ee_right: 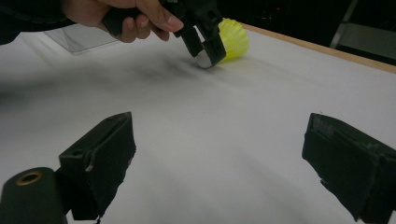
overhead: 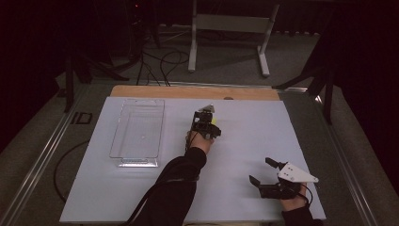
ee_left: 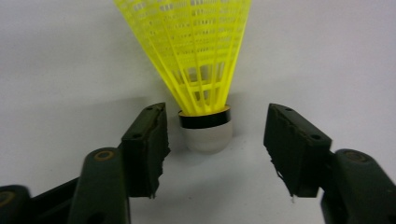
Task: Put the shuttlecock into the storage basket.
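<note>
A yellow shuttlecock (ee_left: 205, 135) lies on the white board, its white cork base toward me and its mesh skirt fanning away. My left gripper (ee_left: 217, 140) is open, one jaw on each side of the cork without touching it. From above, the left gripper (overhead: 209, 125) sits mid-board with the shuttlecock (overhead: 215, 121) peeking out at its right. My right gripper (overhead: 262, 171) rests open and holding nothing near the board's front right. In the right gripper view the right gripper (ee_right: 224, 158) faces the left gripper (ee_right: 203, 39) and the shuttlecock (ee_right: 233, 39) farther off.
A clear plastic tray (overhead: 137, 127) with nothing in it lies on the left part of the white board (overhead: 244, 141), with the tray (ee_right: 79, 39) also seen behind the hand. A wooden table edge (overhead: 188, 92) runs along the back. A metal stand and cables are on the floor beyond.
</note>
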Demonstrator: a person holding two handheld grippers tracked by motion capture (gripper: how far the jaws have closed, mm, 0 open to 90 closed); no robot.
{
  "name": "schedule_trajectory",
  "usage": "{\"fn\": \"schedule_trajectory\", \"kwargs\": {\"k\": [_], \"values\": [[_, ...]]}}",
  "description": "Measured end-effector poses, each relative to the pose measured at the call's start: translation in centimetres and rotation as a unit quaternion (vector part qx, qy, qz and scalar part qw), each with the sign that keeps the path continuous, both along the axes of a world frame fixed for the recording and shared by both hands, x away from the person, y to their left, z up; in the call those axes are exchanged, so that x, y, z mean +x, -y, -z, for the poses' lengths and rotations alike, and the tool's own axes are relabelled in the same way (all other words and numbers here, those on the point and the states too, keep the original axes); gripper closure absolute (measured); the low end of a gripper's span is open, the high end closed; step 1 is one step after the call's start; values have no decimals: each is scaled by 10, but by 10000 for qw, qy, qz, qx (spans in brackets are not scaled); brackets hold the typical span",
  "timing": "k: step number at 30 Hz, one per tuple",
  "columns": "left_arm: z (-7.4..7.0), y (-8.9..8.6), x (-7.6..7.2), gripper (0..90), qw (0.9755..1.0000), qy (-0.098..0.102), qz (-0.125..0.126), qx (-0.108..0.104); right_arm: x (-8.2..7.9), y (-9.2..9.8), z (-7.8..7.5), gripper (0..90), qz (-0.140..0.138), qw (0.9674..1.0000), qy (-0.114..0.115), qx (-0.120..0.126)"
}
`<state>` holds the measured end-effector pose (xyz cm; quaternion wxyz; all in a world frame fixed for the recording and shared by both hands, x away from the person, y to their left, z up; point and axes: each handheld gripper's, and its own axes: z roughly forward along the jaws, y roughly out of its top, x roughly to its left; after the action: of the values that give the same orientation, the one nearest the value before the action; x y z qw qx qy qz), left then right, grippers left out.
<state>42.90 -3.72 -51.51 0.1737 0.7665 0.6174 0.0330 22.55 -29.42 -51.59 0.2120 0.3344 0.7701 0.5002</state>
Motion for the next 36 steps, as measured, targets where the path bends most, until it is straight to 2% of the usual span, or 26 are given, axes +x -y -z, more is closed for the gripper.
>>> {"fn": "schedule_trajectory", "kwargs": {"k": [3,6,7,9,10,11,13,16,17,21,23,26,27,28,30,31,32,35,36], "values": [[5,0,2,481,9998,-119,-149,73,0,0,0,93,1,10000,0,-4],[6,1,2,526,9997,-71,-104,185,0,0,0,93,9,10000,4,1],[6,0,2,536,9998,-62,-112,146,0,1,0,93,3,10000,9,6],[6,-2,2,617,9997,-59,-110,189,0,1,0,92,3,10000,12,5],[6,-3,2,636,9999,-54,-46,102,0,1,0,93,13,10000,7,-3],[6,-4,2,640,9999,-55,-31,101,0,1,0,93,15,10000,7,-4],[7,-6,3,645,9999,-92,-107,-2,0,0,0,93,27,10000,-1,-9],[6,-7,4,651,9999,-111,-76,40,0,1,0,93,32,10000,5,-11],[6,-9,4,651,9998,-116,-134,-36,0,1,0,93,38,10000,8,-12],[5,-18,7,655,9998,-140,-137,-100,0,1,0,93,39,10000,2,-9],[3,-23,8,655,9994,-114,-140,-286,0,1,0,93,44,10000,-1,-8],[-2,-24,9,657,9993,-77,64,-353,1,1,0,93,42,10000,-6,-7],[-2,-24,9,657,9993,-77,64,-353,1,1,0,93,42,10000,-6,-7],[-6,-22,9,657,9990,-69,242,-357,1,1,1,93,41,10000,-14,-22],[-9,-19,8,657,9983,-110,438,-372,1,0,0,93,42,10000,-13,-28],[-9,-19,8,657,9983,-110,438,-372,1,0,0,93,42,10000,-13,-28],[-11,-14,7,657,9971,-121,703,-276,1,1,0,93,47,10000,-15,-12],[-14,-11,6,657,9958,-124,851,-303,1,1,1,93,47,10000,-30,-12],[-17,-8,6,657,9939,-165,1064,-252,1,1,1,93,46,10000,-26,-14]]}}
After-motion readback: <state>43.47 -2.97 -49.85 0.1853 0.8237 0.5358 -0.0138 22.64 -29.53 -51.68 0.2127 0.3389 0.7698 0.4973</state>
